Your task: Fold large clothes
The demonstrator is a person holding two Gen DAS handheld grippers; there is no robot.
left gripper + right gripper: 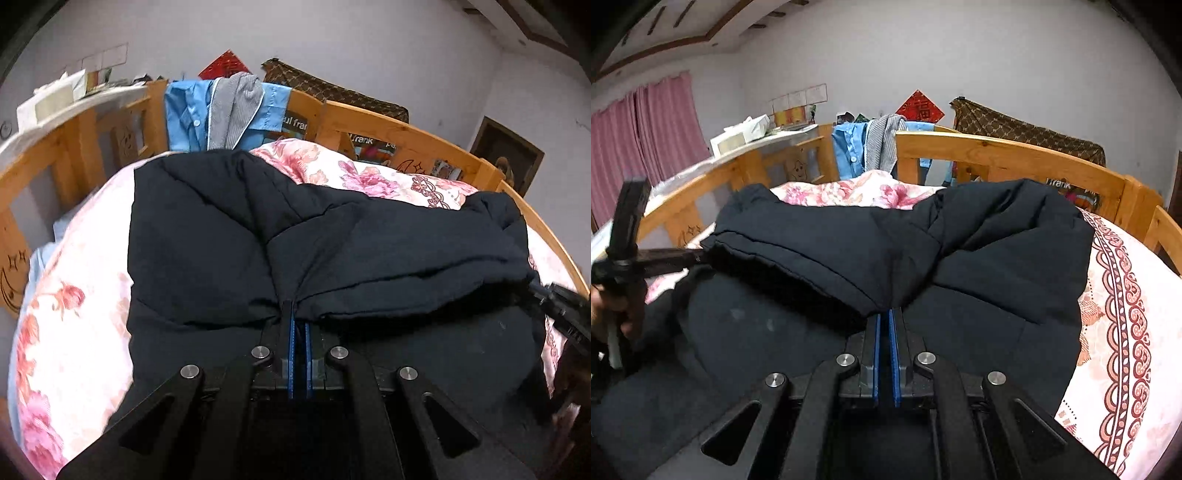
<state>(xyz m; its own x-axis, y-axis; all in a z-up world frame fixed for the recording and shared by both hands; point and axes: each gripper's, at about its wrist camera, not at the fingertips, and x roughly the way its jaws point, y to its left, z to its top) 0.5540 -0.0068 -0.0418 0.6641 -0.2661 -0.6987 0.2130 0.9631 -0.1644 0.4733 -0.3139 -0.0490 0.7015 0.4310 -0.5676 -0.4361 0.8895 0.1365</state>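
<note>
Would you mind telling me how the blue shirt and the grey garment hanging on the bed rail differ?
The blue shirt is bright, smooth cloth with white buttons and white piping; the grey garment is finely striped or ribbed, with no buttons showing. The grey garment lies over the blue shirt. Both drape over the wooden bed rail.

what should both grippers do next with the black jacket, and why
Probably carry the pinched hem forward toward the headboard and lay it down. Both the left gripper and right gripper are shut on the black jacket, whose lifted edge is only partly folded over.
</note>
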